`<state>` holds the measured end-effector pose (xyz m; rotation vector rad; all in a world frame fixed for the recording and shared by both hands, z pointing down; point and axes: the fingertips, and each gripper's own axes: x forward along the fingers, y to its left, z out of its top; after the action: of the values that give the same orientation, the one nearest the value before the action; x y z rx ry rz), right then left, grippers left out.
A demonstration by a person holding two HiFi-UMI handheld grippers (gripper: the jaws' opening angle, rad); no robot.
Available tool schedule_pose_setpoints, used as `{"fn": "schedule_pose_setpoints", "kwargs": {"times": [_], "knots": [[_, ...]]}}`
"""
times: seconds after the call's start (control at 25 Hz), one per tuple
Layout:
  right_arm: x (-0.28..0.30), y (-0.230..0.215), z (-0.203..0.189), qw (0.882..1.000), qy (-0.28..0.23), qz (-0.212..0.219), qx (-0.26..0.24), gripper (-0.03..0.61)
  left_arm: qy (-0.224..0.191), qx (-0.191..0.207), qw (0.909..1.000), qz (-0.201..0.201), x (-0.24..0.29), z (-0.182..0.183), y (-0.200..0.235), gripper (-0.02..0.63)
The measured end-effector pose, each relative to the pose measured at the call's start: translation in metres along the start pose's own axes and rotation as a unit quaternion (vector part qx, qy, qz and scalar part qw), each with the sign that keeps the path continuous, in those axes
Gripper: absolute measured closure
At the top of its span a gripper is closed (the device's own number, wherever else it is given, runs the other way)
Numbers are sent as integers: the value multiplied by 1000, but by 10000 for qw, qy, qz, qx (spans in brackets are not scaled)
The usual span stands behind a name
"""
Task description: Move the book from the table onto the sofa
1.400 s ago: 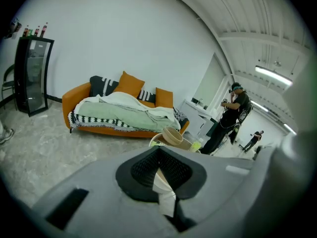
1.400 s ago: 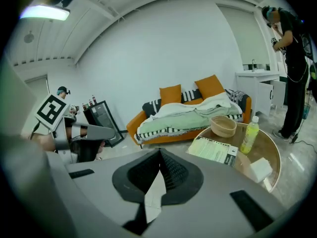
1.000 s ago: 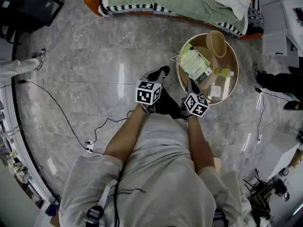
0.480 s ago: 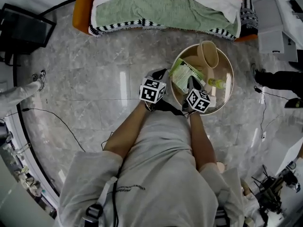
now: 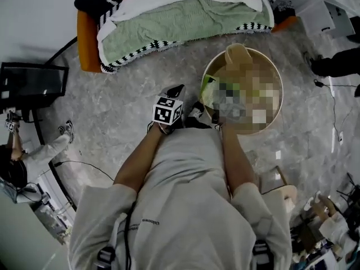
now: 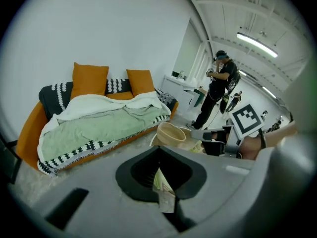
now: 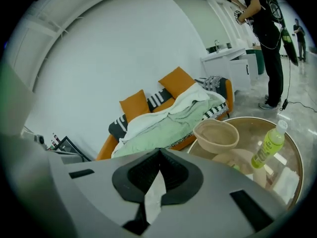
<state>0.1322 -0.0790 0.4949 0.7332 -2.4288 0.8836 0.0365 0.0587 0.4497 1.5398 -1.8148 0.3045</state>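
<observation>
Left gripper: grey moulded jaws pressed together; thin pale strip at seam, nature unclear. Right gripper: same condition. Book: flat, green cover, partly obscured, lies at left edge of round table with pale wood rim, glossy top. Orange sofa beyond, draped with green knit throw.
</observation>
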Motion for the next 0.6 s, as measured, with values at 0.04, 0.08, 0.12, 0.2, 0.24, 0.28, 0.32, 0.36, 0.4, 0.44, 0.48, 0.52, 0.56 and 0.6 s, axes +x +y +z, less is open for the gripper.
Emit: {"fn": "schedule_pose_setpoints", "kwargs": {"times": [0.04, 0.08, 0.12, 0.2, 0.24, 0.28, 0.32, 0.36, 0.4, 0.44, 0.48, 0.52, 0.56, 0.6], "knots": [[0, -2, -1, 10000, -9, -45, 41, 572, 42, 84, 10000, -7, 3, 4, 2, 606], [-3, -7, -4, 9998, -23, -119, 141, 572, 100, 163, 9998, -26, 7, 7, 2, 605], [-6, -14, -7, 9994, -53, -198, 274, 572, 173, 231, 9996, -58, 13, 11, 1, 605], [-13, -30, -6, 9981, -139, -337, 491, 572, 372, 391, 9984, -194, 30, 16, -10, 606], [-17, -40, -5, 9972, -177, -423, 583, 572, 511, 526, 9968, -319, 41, 15, -20, 606], [-23, -52, -7, 9958, -205, -539, 708, 572, 665, 697, 9942, -481, 51, 12, -32, 606], [-28, -64, -11, 9936, -229, -678, 875, 572, 810, 878, 9907, -654, 60, 7, -44, 606], [-34, -75, -16, 9906, -255, -822, 1065, 572, 933, 1047, 9867, -817, 68, 3, -53, 605], [-38, -84, -20, 9872, -285, -954, 1246, 572, 1031, 1193, 9828, -958, 74, 2, -61, 606], [-42, -90, -23, 9840, -315, -1068, 1388, 572, 1104, 1308, 9794, -1074, 80, 4, -66, 605], [-46, -96, -25, 9817, -338, -1167, 1468, 572, 1160, 1387, 9765, -1170, 86, 6, -71, 605], [-52, -99, -28, 9803, -348, -1258, 1484, 572, 1207, 1435, 9743, -1250, 92, 9, -76, 606], [-59, -102, -32, 9795, -345, -1346, 1459, 572, 1258, 1465, 9723, -1315, 98, 10, -79, 605], [-67, -105, -36, 9786, -340, -1435, 1437, 572, 1321, 1503, 9702, -1366, 103, 8, -83, 605]]}}
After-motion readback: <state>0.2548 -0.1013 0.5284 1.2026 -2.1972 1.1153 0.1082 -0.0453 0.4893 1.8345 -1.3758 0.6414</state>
